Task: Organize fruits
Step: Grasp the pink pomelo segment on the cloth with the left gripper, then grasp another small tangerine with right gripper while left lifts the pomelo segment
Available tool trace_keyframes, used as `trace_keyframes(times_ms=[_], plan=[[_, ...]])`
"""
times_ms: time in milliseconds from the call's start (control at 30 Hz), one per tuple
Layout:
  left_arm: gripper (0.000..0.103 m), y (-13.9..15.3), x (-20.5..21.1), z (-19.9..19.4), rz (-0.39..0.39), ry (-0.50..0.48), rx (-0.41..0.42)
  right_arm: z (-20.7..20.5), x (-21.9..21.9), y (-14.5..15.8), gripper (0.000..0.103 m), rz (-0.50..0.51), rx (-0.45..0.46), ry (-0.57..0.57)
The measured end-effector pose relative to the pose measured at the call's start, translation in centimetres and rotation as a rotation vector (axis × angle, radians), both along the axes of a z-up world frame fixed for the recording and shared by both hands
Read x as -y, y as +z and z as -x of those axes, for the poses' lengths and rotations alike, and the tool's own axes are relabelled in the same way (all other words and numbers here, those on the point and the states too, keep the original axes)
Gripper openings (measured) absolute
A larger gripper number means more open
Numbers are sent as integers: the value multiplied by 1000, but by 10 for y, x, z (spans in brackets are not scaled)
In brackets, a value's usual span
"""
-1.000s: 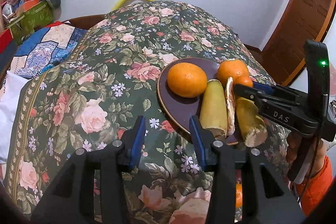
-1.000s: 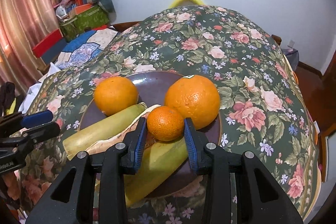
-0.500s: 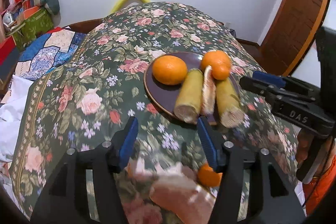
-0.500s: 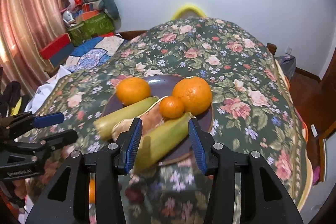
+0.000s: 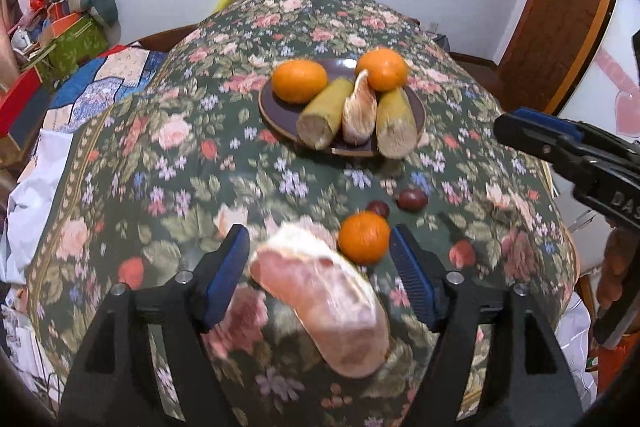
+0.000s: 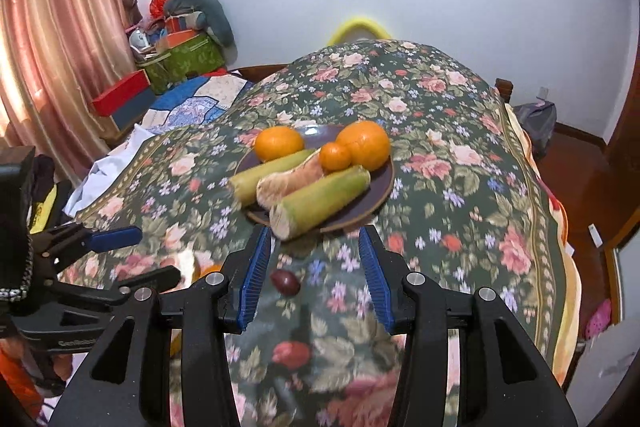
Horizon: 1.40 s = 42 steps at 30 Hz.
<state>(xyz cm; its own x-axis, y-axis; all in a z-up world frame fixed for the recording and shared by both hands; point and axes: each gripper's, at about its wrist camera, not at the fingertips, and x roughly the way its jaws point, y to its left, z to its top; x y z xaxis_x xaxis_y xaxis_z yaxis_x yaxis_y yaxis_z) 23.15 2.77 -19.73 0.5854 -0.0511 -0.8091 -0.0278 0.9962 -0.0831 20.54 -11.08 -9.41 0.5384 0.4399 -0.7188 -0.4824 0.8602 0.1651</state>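
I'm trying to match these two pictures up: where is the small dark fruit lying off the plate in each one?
Left wrist view: dark fruit lies right of centre, on the tablecloth below the plate.
Right wrist view: dark fruit sits low, between the blue fingers.
Shared landmark: the plate.

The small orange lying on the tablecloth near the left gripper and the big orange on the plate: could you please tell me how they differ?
The small orange lies loose on the flowered tablecloth; the big orange sits on the dark plate. The small orange lies apart from other fruit, beside the pale peeled piece, while the big orange is crowded against plated fruit. Both are round, bright orange and unpeeled.
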Motion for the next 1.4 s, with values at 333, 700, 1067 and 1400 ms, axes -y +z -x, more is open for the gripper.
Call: trace_keyframes(times_ms=[333, 700, 1067, 1400], plan=[[80, -29, 11, 8, -28, 2, -73, 23, 10, -6, 42, 7, -18, -6], [82, -37, -21, 22, 6, 19, -77, 26, 3, -20, 42, -2, -51, -4], [79, -48, -22, 12, 10, 28, -80, 27, -18, -36, 42, 5, -88, 34], [50, -47, -27, 6, 23, 28, -45, 29, -39, -48, 43, 0, -122, 73]])
